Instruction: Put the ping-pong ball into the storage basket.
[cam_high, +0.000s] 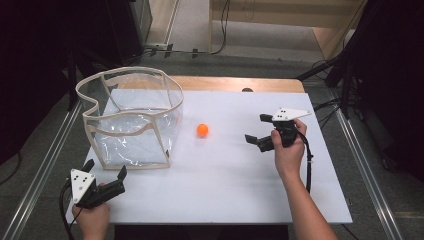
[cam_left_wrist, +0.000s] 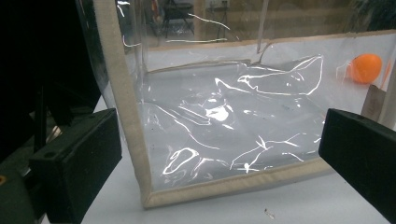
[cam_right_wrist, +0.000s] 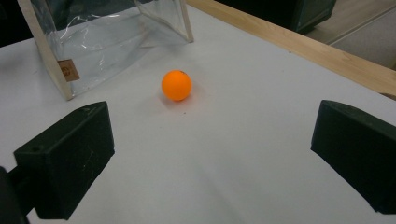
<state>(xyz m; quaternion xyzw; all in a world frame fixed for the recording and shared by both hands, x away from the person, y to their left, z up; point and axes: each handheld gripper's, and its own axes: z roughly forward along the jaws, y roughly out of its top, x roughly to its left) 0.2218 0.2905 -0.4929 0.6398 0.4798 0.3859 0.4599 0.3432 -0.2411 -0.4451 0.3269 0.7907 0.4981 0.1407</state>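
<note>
A clear plastic bag (cam_high: 130, 120) with beige trim stands open on the left of the white table (cam_high: 225, 170). An orange ball (cam_high: 202, 130) lies on the table just right of the bag. My left gripper (cam_high: 106, 168) is open near the table's front left corner and points at the bag's near bottom edge (cam_left_wrist: 224, 186); through the plastic the ball (cam_left_wrist: 366, 67) shows at the far right. My right gripper (cam_high: 255, 128) is open, right of the ball and apart from it, pointing left. In the right gripper view the ball (cam_right_wrist: 176, 85) sits ahead between the wide-apart jaws, beside the bag (cam_right_wrist: 93, 37).
A wooden strip (cam_high: 235, 83) runs along the table's far edge. Metal rails (cam_high: 45, 165) flank both sides of the table. Dark equipment and cables (cam_high: 345, 80) stand beyond the right side. Bare white surface lies between the two grippers.
</note>
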